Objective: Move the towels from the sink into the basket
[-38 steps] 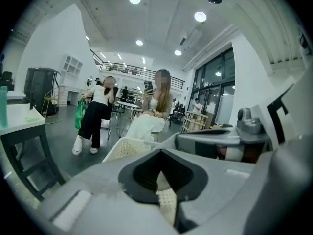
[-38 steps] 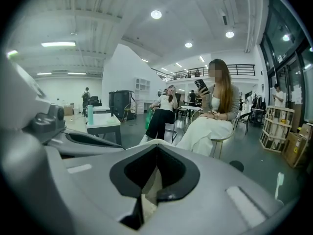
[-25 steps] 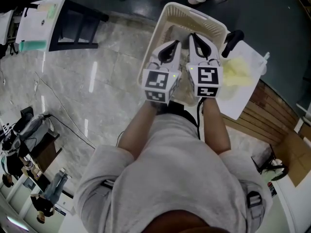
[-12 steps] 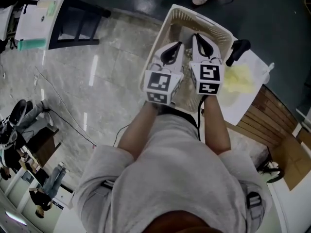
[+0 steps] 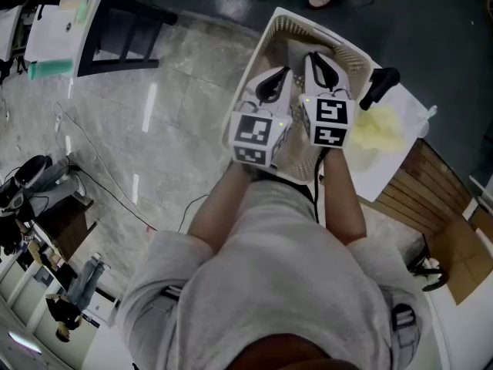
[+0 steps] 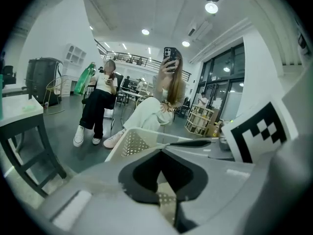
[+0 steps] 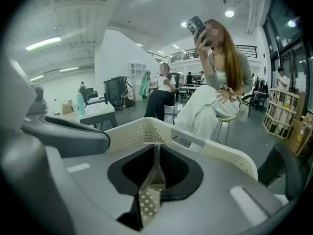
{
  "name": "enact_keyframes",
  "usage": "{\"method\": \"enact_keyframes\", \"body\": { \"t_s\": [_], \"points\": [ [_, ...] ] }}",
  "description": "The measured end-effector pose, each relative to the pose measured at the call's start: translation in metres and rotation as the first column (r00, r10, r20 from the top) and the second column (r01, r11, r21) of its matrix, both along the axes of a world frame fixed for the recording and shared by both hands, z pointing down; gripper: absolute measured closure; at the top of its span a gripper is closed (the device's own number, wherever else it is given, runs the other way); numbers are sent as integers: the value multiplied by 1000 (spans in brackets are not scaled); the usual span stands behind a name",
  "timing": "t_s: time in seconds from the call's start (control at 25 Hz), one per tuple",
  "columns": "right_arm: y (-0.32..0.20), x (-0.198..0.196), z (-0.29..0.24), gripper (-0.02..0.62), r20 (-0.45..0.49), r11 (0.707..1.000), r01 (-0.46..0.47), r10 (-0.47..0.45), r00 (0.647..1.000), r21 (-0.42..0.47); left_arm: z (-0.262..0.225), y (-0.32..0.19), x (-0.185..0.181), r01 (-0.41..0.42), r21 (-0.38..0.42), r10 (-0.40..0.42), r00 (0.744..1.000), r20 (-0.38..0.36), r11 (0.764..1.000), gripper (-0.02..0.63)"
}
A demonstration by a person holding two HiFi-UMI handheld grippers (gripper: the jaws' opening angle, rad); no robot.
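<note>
White perforated plastic basket (image 5: 322,31) sits on the floor right under both arms. White tabletop (image 5: 385,164) w/ black tap (image 5: 379,85) is just beside it, on the person's right. Crumpled yellow towel (image 5: 377,129) lies on that tabletop near the tap, not yet moved.

Left hand-held gripper (image 6: 161,155) is clenched tight. Right hand-held gripper (image 7: 155,151): jaws have just been easing apart and now stand at a narrow gap. A pale dotted strip (image 7: 146,202) shows in that gap. Can't tell if it's cloth or the basket's holed floor seen through. Both grippers are low inside the basket's rim.

Risks, as I judge:
- If cloth is in there: R slack, L clamped, so an uneven let-go. The cloth could hang off one side, drape over the rim or ride back up on withdrawal.
- Lifting before the jaws are fully apart could snag fabric on a pad.
- Tips are near the basket wall. A knock could shove or tip the light basket.
- The next reach to the yellow towel passes the tap, so a clip is possible.
</note>
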State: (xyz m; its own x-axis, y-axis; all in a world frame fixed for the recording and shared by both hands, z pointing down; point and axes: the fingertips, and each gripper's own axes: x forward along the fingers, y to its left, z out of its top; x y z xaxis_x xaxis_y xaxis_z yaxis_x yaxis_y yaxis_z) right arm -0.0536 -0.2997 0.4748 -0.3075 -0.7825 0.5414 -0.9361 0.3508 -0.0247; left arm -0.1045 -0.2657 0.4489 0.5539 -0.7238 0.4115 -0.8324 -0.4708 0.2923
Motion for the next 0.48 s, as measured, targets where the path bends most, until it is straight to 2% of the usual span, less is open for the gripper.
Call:
{"method": "enact_keyframes", "body": {
  "t_s": [0.16,0.48],
  "points": [
    [-1,-3,-2,500,11,1000,12,-12,1000,0,0,-1,2,-4,5,4,1000,-3,1000,586],
    [3,1,-16,474,29,999,-5,4,1000,34,-4,2,2,-9,9,9,1000,7,1000,586]
  ]
}}
